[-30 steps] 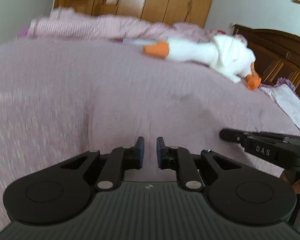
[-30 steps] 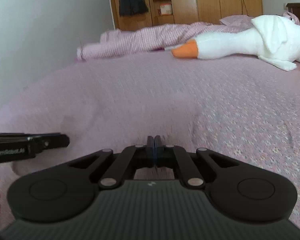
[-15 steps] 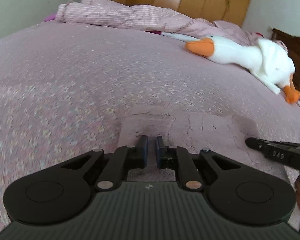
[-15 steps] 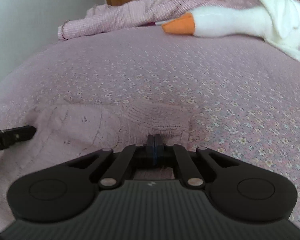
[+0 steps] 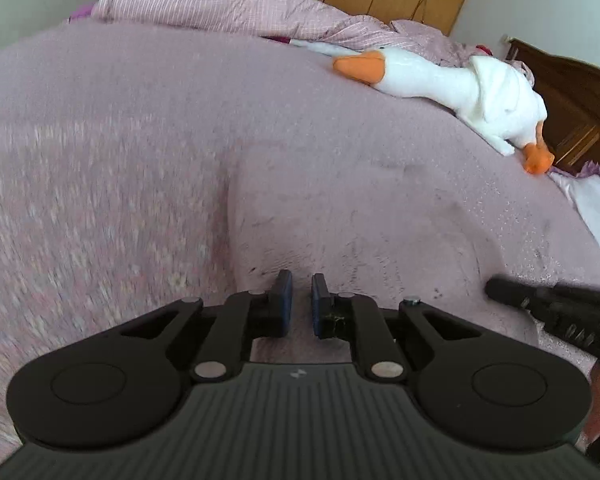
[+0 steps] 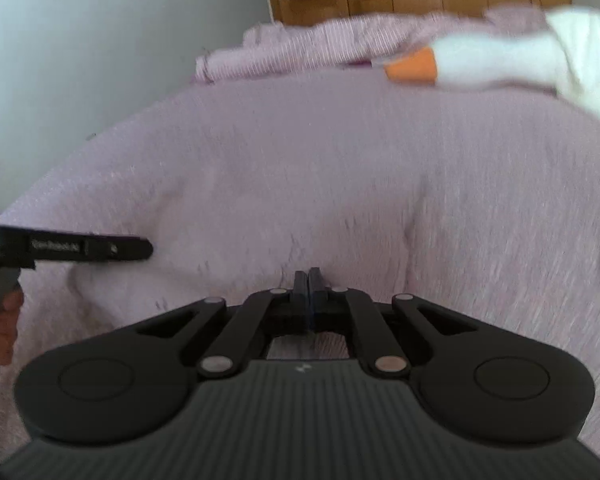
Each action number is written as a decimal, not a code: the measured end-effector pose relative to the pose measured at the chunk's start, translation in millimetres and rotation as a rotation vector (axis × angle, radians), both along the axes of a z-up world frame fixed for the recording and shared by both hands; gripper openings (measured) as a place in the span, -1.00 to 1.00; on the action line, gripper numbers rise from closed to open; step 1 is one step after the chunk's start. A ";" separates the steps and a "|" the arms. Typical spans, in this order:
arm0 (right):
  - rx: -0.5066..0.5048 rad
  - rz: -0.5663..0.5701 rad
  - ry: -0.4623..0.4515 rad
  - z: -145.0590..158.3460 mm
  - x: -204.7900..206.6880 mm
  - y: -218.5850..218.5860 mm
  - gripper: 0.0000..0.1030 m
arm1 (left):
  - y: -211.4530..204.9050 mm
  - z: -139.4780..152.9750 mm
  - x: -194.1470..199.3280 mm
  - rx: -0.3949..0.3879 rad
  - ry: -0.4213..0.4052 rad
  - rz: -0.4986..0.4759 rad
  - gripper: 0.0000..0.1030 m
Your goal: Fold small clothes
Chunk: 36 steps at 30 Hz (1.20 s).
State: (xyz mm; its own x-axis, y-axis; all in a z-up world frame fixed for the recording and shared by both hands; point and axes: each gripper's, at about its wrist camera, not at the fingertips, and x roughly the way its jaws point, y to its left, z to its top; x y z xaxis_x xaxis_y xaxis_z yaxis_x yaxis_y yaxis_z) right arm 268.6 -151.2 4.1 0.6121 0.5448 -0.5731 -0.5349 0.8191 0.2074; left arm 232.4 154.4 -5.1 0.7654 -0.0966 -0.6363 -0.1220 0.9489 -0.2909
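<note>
My left gripper (image 5: 299, 294), slightly parted, and my right gripper (image 6: 308, 280), pressed closed, meet the near edge of the soft pink knit garment (image 5: 352, 216) lying flat on the floral bed (image 5: 100, 152); gripper lettering is illegibly blurred.

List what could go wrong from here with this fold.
1. The left gripper shows a small gap between its pads, over the near edge of the pink knit garment; its grip may be loose, so that side could slip.
2. The right gripper is shut at the garment's edge, but both views are motion-blurred; whether it pinches one layer or also the similarly coloured pink bedspread cannot be told.
3. The plush goose lies beyond, possibly in the fold's way.
</note>
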 end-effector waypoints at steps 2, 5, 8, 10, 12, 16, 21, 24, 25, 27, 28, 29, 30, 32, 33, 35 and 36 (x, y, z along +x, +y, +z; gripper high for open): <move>0.059 -0.005 0.002 -8.6 -0.6 -7.1 -0.98 | 4.3 -3.4 -2.1 -0.023 -0.010 0.010 -0.72; 0.113 -0.037 0.027 3.2 -1.3 -12.1 -0.97 | 7.5 6.1 -8.2 -0.041 0.003 0.028 -0.72; 0.139 -0.052 0.014 18.0 -15.6 -20.2 -0.94 | 10.0 20.3 -28.2 -0.063 -0.031 0.022 -0.72; 0.119 -0.035 -0.006 18.4 -28.9 -21.8 -0.94 | 7.9 21.3 -39.4 -0.063 -0.039 0.013 -0.72; 0.051 -0.023 -0.017 10.9 -31.8 -16.9 -0.97 | 2.5 13.0 -45.8 -0.034 -0.024 0.009 -0.72; 0.026 -0.036 -0.015 -3.6 -26.9 -22.6 -0.99 | -0.8 -1.7 -48.9 -0.051 -0.029 0.024 -0.72; 0.030 -0.072 -0.019 6.6 -26.4 -30.6 -0.97 | 7.3 10.0 -57.2 -0.092 -0.056 0.028 -0.64; 0.171 -0.087 0.037 11.0 -28.5 -53.1 -0.74 | 17.6 16.4 -67.2 -0.169 -0.076 0.001 0.30; 0.225 -0.097 0.076 8.7 -28.1 -62.3 -0.64 | 20.9 15.6 -69.7 -0.210 -0.072 -0.015 0.72; 0.348 -0.120 0.168 1.9 -27.2 -81.9 0.10 | 25.2 8.8 -76.3 -0.282 -0.041 -0.031 0.88; 0.392 -0.129 0.199 -2.1 -28.5 -88.8 0.28 | 26.6 2.8 -78.6 -0.332 -0.015 -0.036 0.88; 0.431 -0.138 0.232 -6.4 -30.2 -95.1 0.29 | 28.4 -3.5 -79.9 -0.388 0.008 -0.030 0.88; 0.465 -0.147 0.265 -10.2 -31.5 -99.6 0.29 | 30.4 -10.8 -81.0 -0.457 0.030 -0.019 0.88; 0.538 -0.168 0.332 -19.0 -39.3 -106.9 0.30 | 30.8 -26.0 -84.9 -0.587 0.057 -0.013 0.88; 0.590 -0.178 0.368 -23.7 -45.2 -109.4 0.31 | 28.7 -31.0 -87.8 -0.618 0.057 -0.008 0.88; 0.679 -0.172 0.448 -32.7 -56.3 -105.7 0.47 | 26.0 -34.2 -89.3 -0.616 0.036 0.013 0.88; 0.710 -0.162 0.476 -35.6 -60.1 -101.3 0.49 | 24.7 -35.0 -89.1 -0.621 0.027 0.024 0.88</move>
